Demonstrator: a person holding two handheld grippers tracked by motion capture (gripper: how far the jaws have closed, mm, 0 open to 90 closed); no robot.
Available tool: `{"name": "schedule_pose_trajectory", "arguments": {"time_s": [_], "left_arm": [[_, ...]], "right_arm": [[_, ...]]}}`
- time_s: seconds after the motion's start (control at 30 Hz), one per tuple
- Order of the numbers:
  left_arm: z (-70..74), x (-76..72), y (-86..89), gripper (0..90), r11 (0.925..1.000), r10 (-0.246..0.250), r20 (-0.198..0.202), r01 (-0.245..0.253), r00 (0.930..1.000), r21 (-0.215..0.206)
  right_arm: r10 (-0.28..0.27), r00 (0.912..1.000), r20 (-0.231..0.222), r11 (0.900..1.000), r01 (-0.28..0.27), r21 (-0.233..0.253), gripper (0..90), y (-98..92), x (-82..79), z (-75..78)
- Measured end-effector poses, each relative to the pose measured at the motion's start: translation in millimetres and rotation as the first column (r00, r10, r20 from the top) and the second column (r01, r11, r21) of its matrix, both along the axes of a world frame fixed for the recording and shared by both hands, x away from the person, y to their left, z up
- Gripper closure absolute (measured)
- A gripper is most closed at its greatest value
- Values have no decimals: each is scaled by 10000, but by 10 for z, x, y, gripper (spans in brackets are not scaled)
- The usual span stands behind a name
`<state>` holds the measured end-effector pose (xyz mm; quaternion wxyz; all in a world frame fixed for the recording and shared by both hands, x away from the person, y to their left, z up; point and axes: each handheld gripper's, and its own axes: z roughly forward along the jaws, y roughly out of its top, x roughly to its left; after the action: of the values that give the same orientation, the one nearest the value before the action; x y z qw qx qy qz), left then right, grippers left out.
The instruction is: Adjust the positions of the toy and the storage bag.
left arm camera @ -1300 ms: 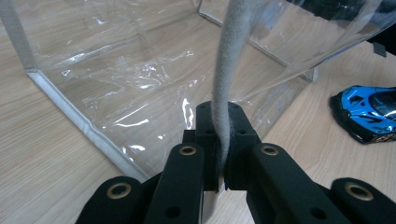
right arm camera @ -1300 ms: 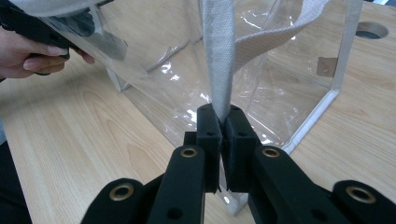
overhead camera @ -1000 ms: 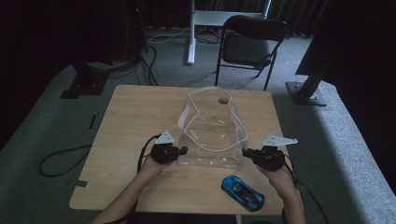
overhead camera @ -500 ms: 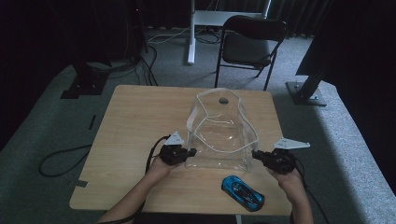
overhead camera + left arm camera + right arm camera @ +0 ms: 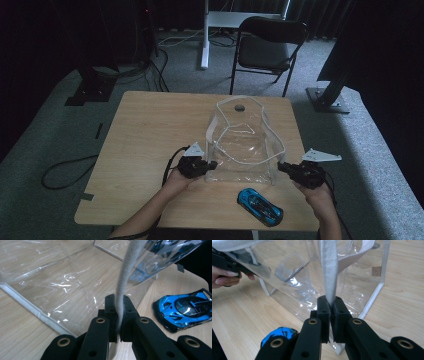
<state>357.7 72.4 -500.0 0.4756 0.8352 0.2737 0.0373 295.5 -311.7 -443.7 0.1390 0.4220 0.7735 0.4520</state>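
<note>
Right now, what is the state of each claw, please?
Left claw: closed on the bag strap.
Right claw: closed on the bag's other strap.

A clear, glossy plastic bag (image 5: 245,150) with matt woven cloth trim (image 5: 329,272) stands on a pale wood-grain counter (image 5: 150,130); beside the matt black gripper (image 5: 119,315), a glossy blue toy car (image 5: 185,307).
</note>
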Motion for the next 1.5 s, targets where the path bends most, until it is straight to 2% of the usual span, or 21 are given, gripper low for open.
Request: {"name": "schedule_pose_trajectory", "arguments": {"time_s": [0.2, 0.3, 0.37, 0.4, 0.43, 0.5, 0.57, 0.63, 0.67, 0.77, 0.83, 0.87, 0.93, 1.0, 1.07, 1.27, 1.43, 1.5], "left_arm": [[1, 5, -15, 869, 10000, -1, -79, 1, 10000, -24], [-2, 17, -16, 823, 9999, 5, -229, -8, 9997, -126], [-5, 22, -11, 773, 9999, 2, -317, -7, 9995, -160], [-10, 24, -12, 731, 9998, -99, -394, 92, 9992, -190], [-10, 24, -12, 673, 9998, -99, -394, 92, 9992, -190], [-5, 6, -14, 618, 9998, -141, -344, 137, 9993, -127], [6, -2, -16, 545, 9999, -99, -248, 98, 9996, -33], [18, -6, -15, 458, 9999, -134, -153, 134, 9998, -28], [26, -6, -15, 434, 9999, -124, -109, 124, 9999, 12], [55, -6, -15, 290, 9999, -161, -64, 161, 9999, 5], [77, -3, -12, 197, 9998, -54, 15, 54, 10000, 206], [87, -8, -6, 144, 9994, 68, 197, -74, 9998, 333], [107, -10, 17, 96, 9992, 111, 185, -118, 9998, 371], [120, -10, 41, 89, 9991, 175, 182, -181, 9997, 387], [129, -9, 55, 1, 9985, 184, 174, -192, 9997, 510], [181, -27, 156, 2, 9977, 379, 413, -402, 9984, 552], [219, -27, 280, 3, 9940, 796, 655, -842, 9947, 699], [227, -23, 345, 3, 9922, 923, 733, -979, 9930, 768]], "right_arm": [[6, 10000, -58, 10000, -6, 8, 846, -14, -27, 3], [185, 9997, -135, 9997, -183, 144, 720, -2, -37, 10], [205, 9997, -138, 9996, -202, 183, 691, 5, -41, 11], [279, 9993, -250, 9991, -271, 324, 601, 19, -48, 7], [279, 9993, -250, 9991, -271, 324, 601, 19, -48, 7], [414, 9988, -244, 9979, -402, 502, 504, 18, -70, 0], [422, 9988, -230, 9966, -405, 713, 465, 13, -84, -4], [410, 9992, -24, 9961, -407, 785, 391, 13, -100, -13], [403, 9992, 4, 9958, -402, 826, 384, 14, -109, -17], [395, 9992, 80, 9961, -401, 787, 339, 21, -126, -19], [354, 9993, 87, 9967, -359, 733, 299, 28, -136, -18], [342, 9994, 53, 9964, -345, 771, 287, 29, -146, -18], [409, 9992, -22, 9957, -405, 834, 244, 29, -169, -20], [461, 9989, -9, 9954, -459, 845, 161, 38, -197, -26], [392, 9992, -42, 9964, -388, 751, 138, 53, -224, -31], [374, 9993, -15, 9967, -372, 724, 133, 91, -303, -58], [538, 9986, 5, 9959, -537, 724, 133, 112, -364, -101], [686, 9976, 86, 9962, -689, 536, 133, 115, -391, -120]]}}
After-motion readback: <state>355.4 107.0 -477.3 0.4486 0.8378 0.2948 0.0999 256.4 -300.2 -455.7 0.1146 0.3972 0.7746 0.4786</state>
